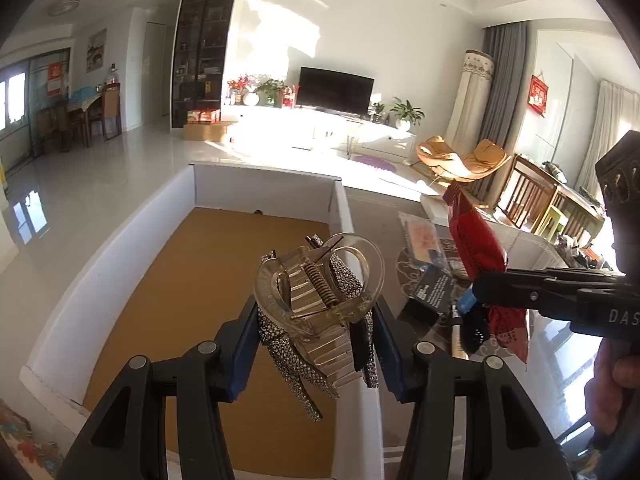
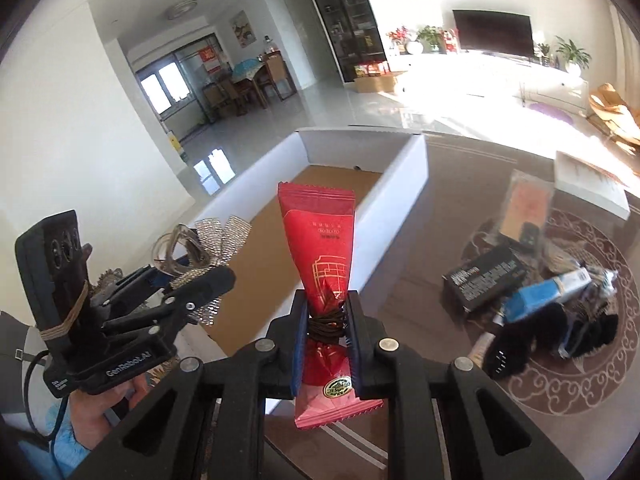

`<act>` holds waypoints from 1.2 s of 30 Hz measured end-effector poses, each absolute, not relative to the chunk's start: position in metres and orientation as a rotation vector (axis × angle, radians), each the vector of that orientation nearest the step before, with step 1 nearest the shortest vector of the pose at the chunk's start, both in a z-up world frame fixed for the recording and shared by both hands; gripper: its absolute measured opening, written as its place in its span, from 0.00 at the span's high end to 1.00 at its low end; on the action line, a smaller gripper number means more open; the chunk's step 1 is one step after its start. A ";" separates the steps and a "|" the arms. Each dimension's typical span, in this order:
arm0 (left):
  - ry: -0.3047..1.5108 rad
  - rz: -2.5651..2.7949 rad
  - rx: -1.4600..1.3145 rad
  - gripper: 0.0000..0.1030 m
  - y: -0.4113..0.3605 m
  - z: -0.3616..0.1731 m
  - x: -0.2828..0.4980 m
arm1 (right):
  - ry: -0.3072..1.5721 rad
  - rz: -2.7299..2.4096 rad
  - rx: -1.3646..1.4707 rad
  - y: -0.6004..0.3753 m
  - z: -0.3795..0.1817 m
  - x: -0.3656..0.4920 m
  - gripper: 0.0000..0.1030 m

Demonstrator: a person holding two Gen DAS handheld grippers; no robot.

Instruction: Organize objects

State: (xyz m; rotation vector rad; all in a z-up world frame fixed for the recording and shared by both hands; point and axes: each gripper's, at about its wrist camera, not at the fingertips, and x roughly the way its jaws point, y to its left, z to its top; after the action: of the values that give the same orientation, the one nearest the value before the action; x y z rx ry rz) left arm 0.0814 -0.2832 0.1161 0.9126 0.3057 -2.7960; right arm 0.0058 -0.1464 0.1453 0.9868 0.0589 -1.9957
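Both wrist cams looked fwd along their jaws, close above the bench; both shared the white box [image 1: 264, 184] [image 2: 360, 140] & TV [image 1: 336, 90] [image 2: 496, 34].

A clear plastic hair claw clip [image 1: 320, 280] with a rhinestone bow sits centre frame in the left wrist view, raised over the white box [image 1: 120, 248] with its brown floor. In the right wrist view, a red snack packet [image 2: 326, 280], brown hair tie [image 2: 327, 322] wound around it, stands upright at lower centre.
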 end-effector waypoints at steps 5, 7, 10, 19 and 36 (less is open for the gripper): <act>0.267 -2.586 1.078 0.48 -0.334 0.079 0.066 | 0.110 -1.884 1.038 -0.231 0.124 0.008 0.82; 0.247 -2.503 1.153 0.45 -0.344 0.061 0.058 | 0.085 -1.828 1.116 -0.249 0.104 0.001 0.78; 0.235 -2.441 1.158 0.24 -0.342 0.048 0.056 | -0.012 -1.826 1.194 -0.239 0.084 -0.009 0.50; 0.219 -2.785 1.060 0.12 -0.218 0.084 0.066 | 0.067 -2.279 0.974 -0.080 0.075 -0.005 0.07; -0.006 -2.857 1.449 0.01 -0.083 -0.033 -0.049 | 0.375 -2.707 1.235 0.150 -0.026 -0.022 0.06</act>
State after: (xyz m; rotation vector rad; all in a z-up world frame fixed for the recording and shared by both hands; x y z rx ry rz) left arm -0.0495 -0.0830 -0.0334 1.4488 -0.0061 -2.8568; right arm -0.0220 0.1500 -0.0258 1.2347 0.3745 -2.7066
